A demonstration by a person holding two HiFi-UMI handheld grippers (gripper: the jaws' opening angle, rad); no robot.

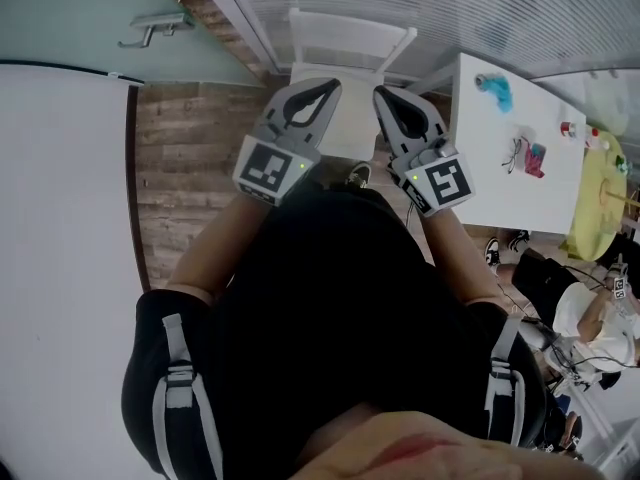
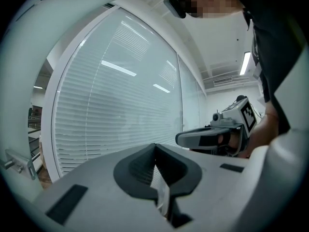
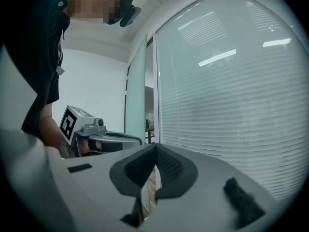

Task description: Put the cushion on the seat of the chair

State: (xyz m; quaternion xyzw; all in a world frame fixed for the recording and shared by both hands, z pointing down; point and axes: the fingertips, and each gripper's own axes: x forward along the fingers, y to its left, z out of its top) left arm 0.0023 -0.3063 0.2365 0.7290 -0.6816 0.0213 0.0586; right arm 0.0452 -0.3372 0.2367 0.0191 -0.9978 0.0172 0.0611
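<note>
The left gripper (image 1: 326, 86) is held shut, its two dark pads pressed together at the tips with nothing clamped between them, as is shown plainly in the left gripper view (image 2: 155, 147). The right gripper (image 1: 384, 94) is likewise closed tip to tip and empty, which is confirmed in the right gripper view (image 3: 155, 147). Both grippers are held side by side in front of a black-clothed torso (image 1: 330, 308), near each other but apart, roughly level, and each is seen from the other's camera.

Both sets of jaws are pointed toward the white chair (image 1: 350, 36), which is placed just beyond them on the wooden floor (image 1: 190, 158), its slatted back turned to a wall of white blinds (image 2: 120, 115). Part of the pale seat is seen between the two grippers. Whether the cushion lies on that seat cannot be told, since much of it is covered by the grippers.

A white table (image 1: 500, 168) is set to the right of the chair, with small coloured objects scattered on it. A frosted glass door (image 1: 90, 28) with a metal handle (image 1: 150, 28) is seen at the upper left.
</note>
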